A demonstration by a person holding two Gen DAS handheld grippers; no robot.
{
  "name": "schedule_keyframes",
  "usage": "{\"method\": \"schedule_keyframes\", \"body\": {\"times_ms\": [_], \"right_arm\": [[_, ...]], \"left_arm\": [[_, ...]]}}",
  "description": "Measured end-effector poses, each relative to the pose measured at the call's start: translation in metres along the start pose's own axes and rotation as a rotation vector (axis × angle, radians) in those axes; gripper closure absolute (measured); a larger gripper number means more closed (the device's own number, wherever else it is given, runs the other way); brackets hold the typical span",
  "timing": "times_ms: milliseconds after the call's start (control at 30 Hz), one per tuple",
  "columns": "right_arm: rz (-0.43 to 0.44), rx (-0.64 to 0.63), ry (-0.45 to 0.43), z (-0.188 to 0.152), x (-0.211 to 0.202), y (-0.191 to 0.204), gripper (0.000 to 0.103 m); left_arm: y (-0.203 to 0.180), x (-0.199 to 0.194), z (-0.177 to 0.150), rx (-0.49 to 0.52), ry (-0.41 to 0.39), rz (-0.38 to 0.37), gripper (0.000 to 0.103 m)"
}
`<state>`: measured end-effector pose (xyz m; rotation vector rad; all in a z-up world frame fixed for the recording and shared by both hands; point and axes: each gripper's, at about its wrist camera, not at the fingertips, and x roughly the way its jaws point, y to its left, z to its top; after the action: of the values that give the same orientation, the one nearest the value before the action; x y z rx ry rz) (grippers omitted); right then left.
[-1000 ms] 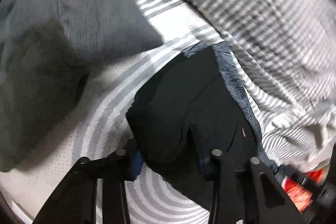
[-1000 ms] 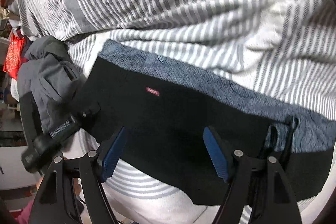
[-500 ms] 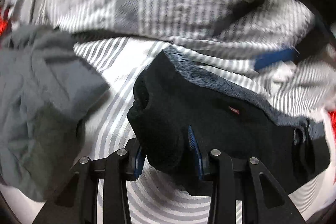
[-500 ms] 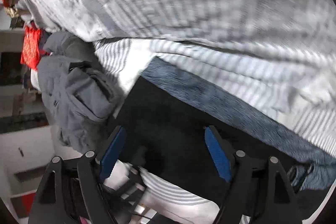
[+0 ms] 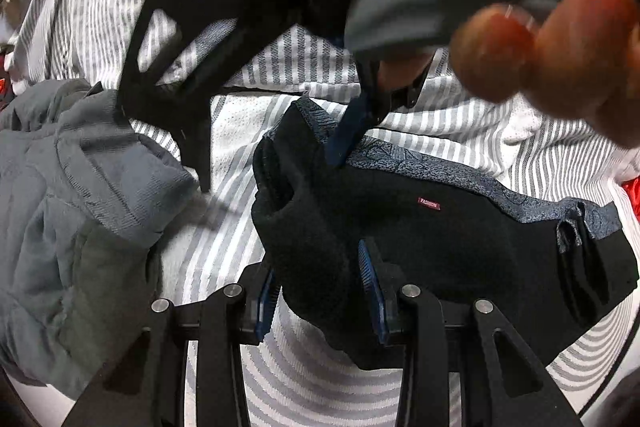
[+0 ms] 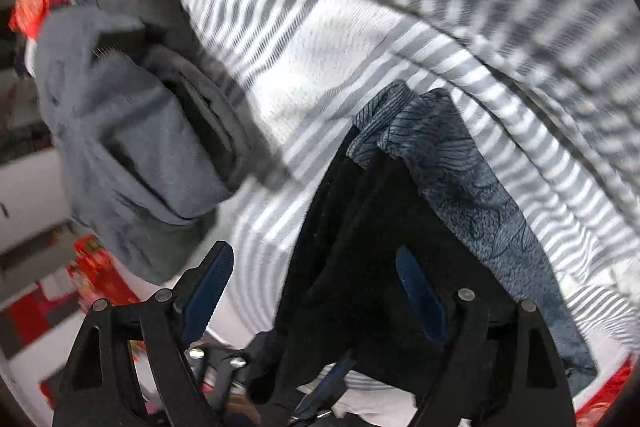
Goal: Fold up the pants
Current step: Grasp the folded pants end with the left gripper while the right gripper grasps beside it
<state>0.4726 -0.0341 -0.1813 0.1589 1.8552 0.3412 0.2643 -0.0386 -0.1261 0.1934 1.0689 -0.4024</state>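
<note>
The black pants (image 5: 460, 239) with the patterned blue lining lie already doubled into a thick bundle on the striped bedsheet (image 5: 240, 131), stretching from centre toward 3 o'clock, so most of the folding looks done; tidying the left end seems to remain. The left hand-held gripper (image 5: 320, 291) is clenched on that bunched left end. The right hand-held gripper (image 6: 316, 299) hangs released over the bundle's end. A rumpled grey garment (image 5: 72, 207) sits at 9 o'clock.
</note>
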Motion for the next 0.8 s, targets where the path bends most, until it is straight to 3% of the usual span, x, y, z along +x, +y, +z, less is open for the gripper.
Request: {"method": "schedule_keyframes", "body": {"times_ms": [67,100,133,167,200,267,467,800], "right_arm": [[0.003,-0.003,0.037,0.002,0.01,0.001,0.017],[0.0,-0.001,0.046,0.001,0.012,-0.001,0.023],[-0.017,-0.002,0.046,0.0,0.014,-0.002,0.033],[-0.042,-0.006,0.044,-0.001,0.014,-0.004,0.057],[-0.024,-0.005,0.038,-0.004,0.013,-0.006,0.071],[0.016,0.005,0.008,-0.011,0.007,-0.013,0.08],[0.171,0.058,-0.13,-0.048,-0.021,-0.045,0.085],[0.512,0.188,-0.366,-0.123,-0.073,-0.112,0.086]], "left_arm": [[0.001,0.0,-0.002,0.005,-0.003,-0.002,0.064],[0.001,-0.001,-0.002,0.008,-0.005,-0.002,0.064],[0.0,-0.002,-0.003,0.01,-0.005,-0.003,0.064],[0.001,-0.002,-0.003,0.005,-0.001,-0.008,0.064],[0.001,-0.004,-0.002,0.0,-0.001,-0.02,0.064],[-0.001,-0.008,0.0,0.005,-0.009,-0.033,0.066],[-0.017,-0.026,0.01,0.011,-0.036,-0.088,0.066],[-0.073,-0.075,0.023,0.159,-0.123,-0.105,0.066]]}}
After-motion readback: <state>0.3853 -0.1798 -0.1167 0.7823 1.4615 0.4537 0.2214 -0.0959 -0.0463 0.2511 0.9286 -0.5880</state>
